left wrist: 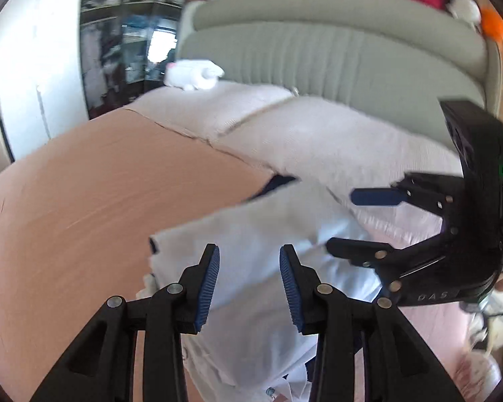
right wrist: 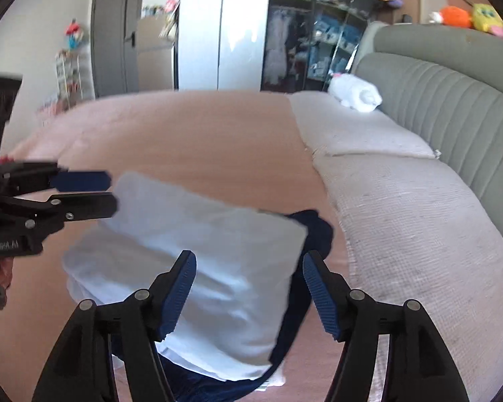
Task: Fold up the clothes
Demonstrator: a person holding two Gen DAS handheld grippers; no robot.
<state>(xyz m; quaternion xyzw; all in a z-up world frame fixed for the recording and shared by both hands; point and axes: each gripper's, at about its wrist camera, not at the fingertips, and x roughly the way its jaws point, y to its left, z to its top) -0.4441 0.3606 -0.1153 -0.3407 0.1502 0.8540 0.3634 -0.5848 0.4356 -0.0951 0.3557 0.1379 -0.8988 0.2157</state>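
Note:
A folded pale white garment [left wrist: 251, 221] [right wrist: 201, 234] lies on the pink bed sheet [left wrist: 84, 194] [right wrist: 191, 134], with a dark navy part [right wrist: 315, 231] showing under its far right edge. My left gripper [left wrist: 249, 251] hovers over the garment's near side, its jaws apart and nothing pinched between the blue pads. In the right wrist view the left gripper [right wrist: 112, 191] has its tips by the garment's far left corner. My right gripper [right wrist: 249, 258] is open wide above the garment's near right part. From the left wrist view, the right gripper [left wrist: 345, 222] reaches in over the garment's right edge.
Pale woven pillows [right wrist: 402, 201] [left wrist: 335, 140] run along a grey padded headboard [right wrist: 452, 117] [left wrist: 352, 53]. A white plush toy [right wrist: 355, 93] [left wrist: 194, 73] sits at the far end. Plush toys [right wrist: 469, 16] line the top, and an open wardrobe [right wrist: 301, 40] stands beyond.

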